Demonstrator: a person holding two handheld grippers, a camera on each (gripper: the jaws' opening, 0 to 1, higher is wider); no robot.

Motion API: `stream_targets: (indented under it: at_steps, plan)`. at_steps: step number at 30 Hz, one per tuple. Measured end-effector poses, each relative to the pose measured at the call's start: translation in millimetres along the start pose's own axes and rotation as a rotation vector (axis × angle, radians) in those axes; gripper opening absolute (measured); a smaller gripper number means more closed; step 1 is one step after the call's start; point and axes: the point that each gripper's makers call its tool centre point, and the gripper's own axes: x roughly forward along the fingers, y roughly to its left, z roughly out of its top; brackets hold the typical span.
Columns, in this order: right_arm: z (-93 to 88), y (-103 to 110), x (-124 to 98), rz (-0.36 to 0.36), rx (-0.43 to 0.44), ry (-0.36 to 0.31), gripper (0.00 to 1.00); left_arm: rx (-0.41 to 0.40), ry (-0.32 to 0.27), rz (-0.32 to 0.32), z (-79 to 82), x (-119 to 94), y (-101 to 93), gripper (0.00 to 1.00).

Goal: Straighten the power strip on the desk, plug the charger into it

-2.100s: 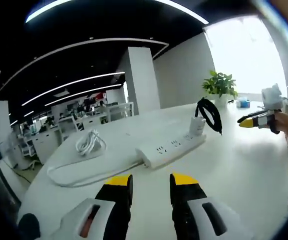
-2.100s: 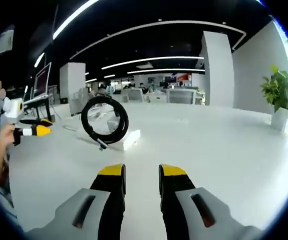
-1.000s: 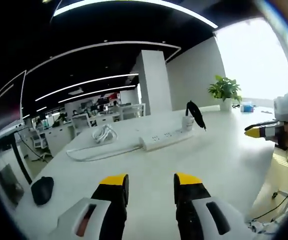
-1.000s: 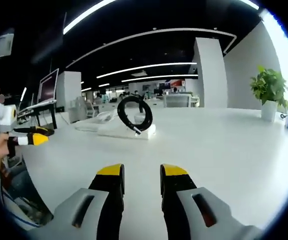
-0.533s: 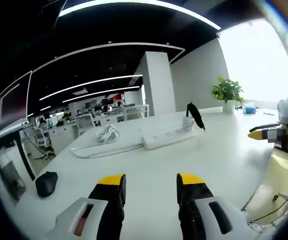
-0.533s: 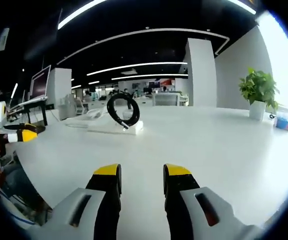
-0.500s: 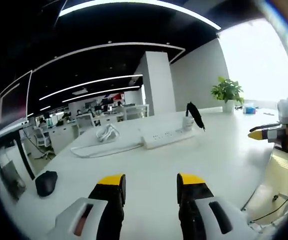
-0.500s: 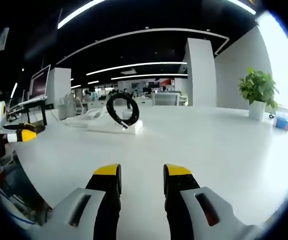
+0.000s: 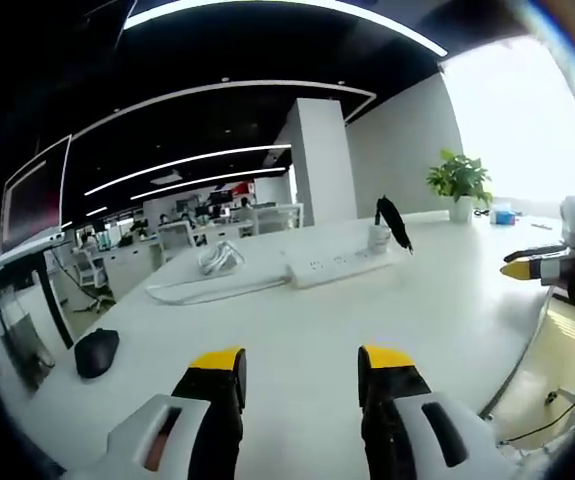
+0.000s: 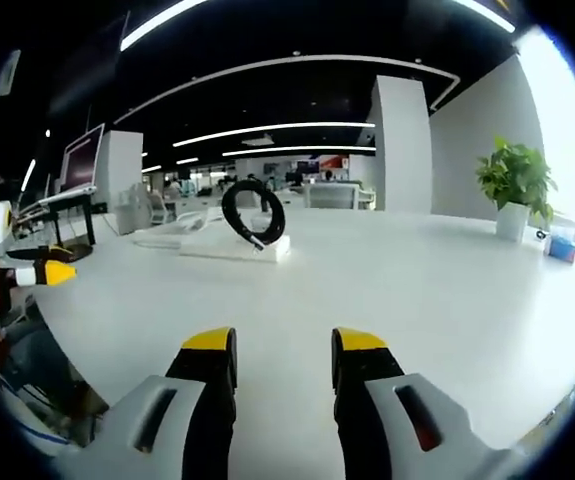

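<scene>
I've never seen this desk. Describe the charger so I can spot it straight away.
Find the long white desk and, lying far out on it, the white power strip. The charger is the small white block standing at the strip's end nearer the potted plant. A black cable loop rising from it sets it apart from the white coiled cord at the other end.

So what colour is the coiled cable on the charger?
Black; the coiled cable shows best in the right gripper view.

The desk (image 9: 447, 320) looked smooth, white and slightly glossy; the strip (image 9: 339, 268) was white plastic, and the cable (image 10: 252, 222) matt black rubber.
</scene>
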Motion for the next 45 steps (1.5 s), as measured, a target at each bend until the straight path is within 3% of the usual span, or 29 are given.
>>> stream_targets:
  at_steps: [13, 22, 33, 38, 45]
  plan:
    - [2.9, 2.5, -0.8, 0.012, 0.014, -0.008, 0.38, -0.017, -0.008, 0.004, -4.1, -0.4, 2.9, 0.46]
    - [3.6, -2.9, -6.3, -0.038, 0.008, 0.007, 0.38, 0.009, 0.012, -0.036, -10.7, 2.8, 7.9, 0.46]
    - [3.9, -17.2, -4.9, -0.087, 0.007, -0.003, 0.38, -0.010, -0.071, -0.074, 5.2, 9.4, 12.6, 0.46]
    - [8.4, -18.0, -5.1, -0.125, 0.018, -0.022, 0.38, -0.021, -0.077, -0.092, 1.8, 5.9, 17.7, 0.47]
    - [2.0, -13.8, -3.9, -0.095, 0.020, -0.024, 0.38, -0.021, -0.079, -0.085, -2.5, -2.1, 24.2, 0.47]
